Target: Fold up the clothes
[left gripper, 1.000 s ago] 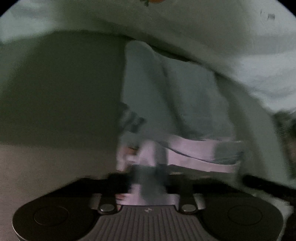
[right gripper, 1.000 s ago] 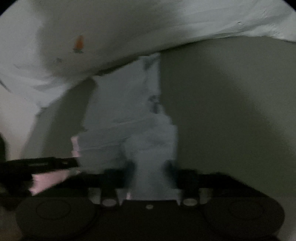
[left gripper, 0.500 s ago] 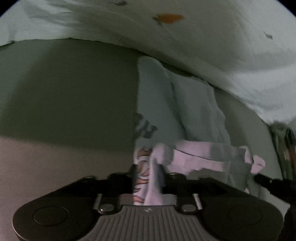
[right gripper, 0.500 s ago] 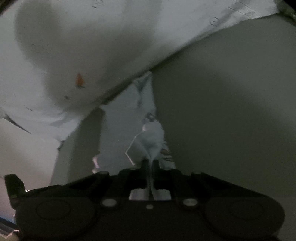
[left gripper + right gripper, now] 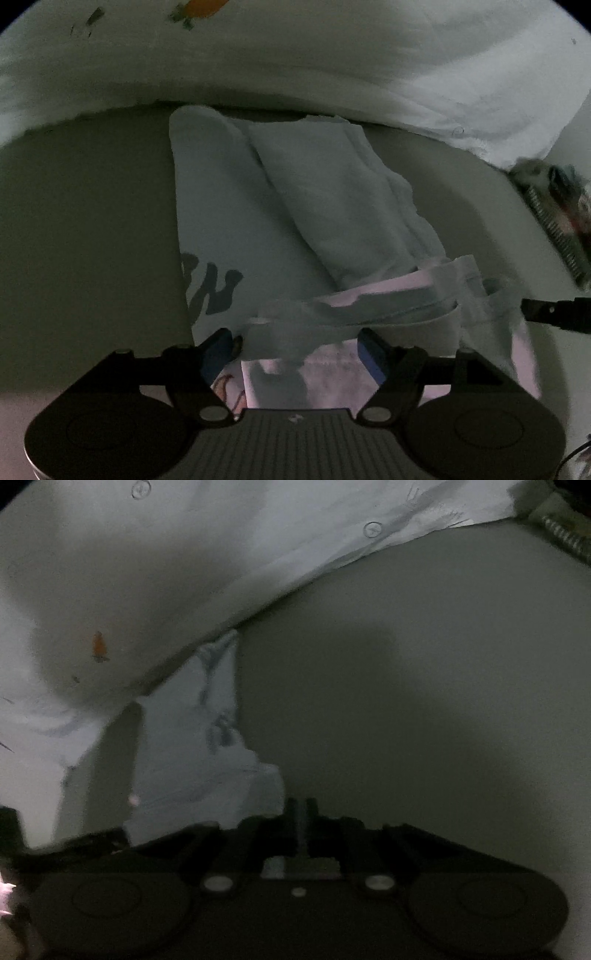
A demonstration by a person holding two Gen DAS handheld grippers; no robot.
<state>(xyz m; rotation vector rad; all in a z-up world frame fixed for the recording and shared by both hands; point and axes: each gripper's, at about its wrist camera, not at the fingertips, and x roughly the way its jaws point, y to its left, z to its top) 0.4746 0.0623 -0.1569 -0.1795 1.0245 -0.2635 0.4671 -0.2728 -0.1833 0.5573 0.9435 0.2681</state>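
Observation:
A pale blue-grey garment (image 5: 236,221) with dark lettering lies folded lengthwise on a grey surface (image 5: 81,229), with a lighter lilac edge bunched at its near end. My left gripper (image 5: 295,354) is open, its blue-padded fingers (image 5: 218,352) standing either side of that near edge. In the right wrist view the same garment (image 5: 199,760) lies ahead and to the left. My right gripper (image 5: 301,823) is shut, with no cloth showing between its fingers. It also shows as a dark bar (image 5: 554,317) just right of the garment.
White bedding with a carrot print (image 5: 332,55) hangs over the far side of the surface and fills the top of the right wrist view (image 5: 147,572). A patterned cloth item (image 5: 554,218) lies at the right edge. Bare grey surface (image 5: 424,701) stretches right of the garment.
My left gripper has opened and let go of the garment's near edge. My right gripper no longer has cloth in it and sits to the right of the garment, which now lies flat.

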